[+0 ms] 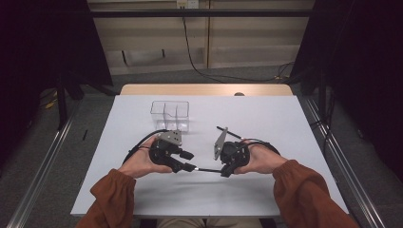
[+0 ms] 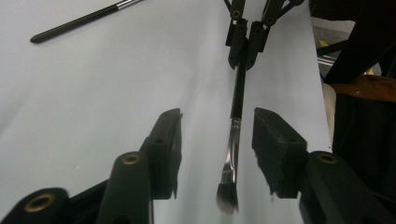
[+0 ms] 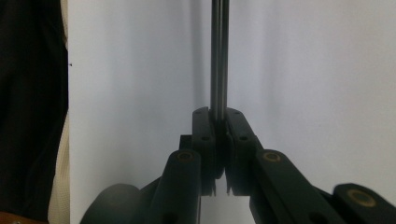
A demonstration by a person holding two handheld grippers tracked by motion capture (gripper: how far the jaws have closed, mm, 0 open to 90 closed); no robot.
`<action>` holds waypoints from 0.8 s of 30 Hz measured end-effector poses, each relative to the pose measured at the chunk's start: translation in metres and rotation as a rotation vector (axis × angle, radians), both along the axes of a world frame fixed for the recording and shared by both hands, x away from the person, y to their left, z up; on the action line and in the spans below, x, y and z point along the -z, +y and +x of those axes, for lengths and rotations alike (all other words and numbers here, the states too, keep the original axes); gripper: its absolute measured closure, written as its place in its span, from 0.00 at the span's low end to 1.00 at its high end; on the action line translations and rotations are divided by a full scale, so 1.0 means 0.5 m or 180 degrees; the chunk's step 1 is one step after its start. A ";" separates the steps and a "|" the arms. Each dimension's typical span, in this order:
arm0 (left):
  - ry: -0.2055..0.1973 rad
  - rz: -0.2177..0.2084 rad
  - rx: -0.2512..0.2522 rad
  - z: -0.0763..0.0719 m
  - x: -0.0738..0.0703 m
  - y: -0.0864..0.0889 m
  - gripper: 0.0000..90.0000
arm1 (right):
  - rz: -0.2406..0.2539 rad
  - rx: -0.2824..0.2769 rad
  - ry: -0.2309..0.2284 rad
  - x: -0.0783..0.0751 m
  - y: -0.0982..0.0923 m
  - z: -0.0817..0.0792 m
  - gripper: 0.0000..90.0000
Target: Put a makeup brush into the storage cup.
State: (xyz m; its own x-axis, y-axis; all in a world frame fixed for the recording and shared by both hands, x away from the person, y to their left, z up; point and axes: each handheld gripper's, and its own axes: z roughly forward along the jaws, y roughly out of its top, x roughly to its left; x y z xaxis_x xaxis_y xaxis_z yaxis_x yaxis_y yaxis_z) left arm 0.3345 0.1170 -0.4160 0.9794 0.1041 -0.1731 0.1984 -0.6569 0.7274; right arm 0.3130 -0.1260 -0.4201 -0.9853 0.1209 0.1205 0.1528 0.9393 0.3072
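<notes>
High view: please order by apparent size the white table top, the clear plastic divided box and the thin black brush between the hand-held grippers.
1. White table top
2. Clear plastic divided box
3. Thin black brush, held by the right hand-held gripper; only a short part shows.

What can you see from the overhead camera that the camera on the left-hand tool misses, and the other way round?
The high view alone shows the clear plastic box with compartments, the person's hands in rust-orange sleeves, and the floor and wall beyond the white table.

The left gripper view alone shows close detail: the slim black makeup brush's silver ferrule and dark bristle tip lying between the left gripper's open jaws.

Both show the right gripper shut on that brush's handle, the table, and a second black brush lying apart.
</notes>
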 end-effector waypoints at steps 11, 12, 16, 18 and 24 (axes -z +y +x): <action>-0.0047 0.0023 -0.0372 0.004 0.004 0.008 0.18 | 0.0015 0.0124 -0.0028 0.004 -0.017 0.004 0.93; -0.0047 0.0051 -0.0383 0.004 0.003 0.009 0.15 | 0.0014 0.0127 -0.0029 0.004 -0.019 0.004 0.93; -0.0040 0.0019 -0.0478 0.003 0.001 0.014 0.09 | -0.0007 0.0132 -0.0001 0.008 -0.024 0.002 0.93; -0.0040 -0.0003 -0.0449 0.002 -0.002 0.020 0.06 | -0.0020 0.0146 -0.0001 0.010 -0.025 0.001 0.93; -0.0047 -0.0095 -0.0467 -0.005 -0.009 0.039 0.05 | 0.0027 0.0233 0.0006 0.008 -0.041 0.002 0.93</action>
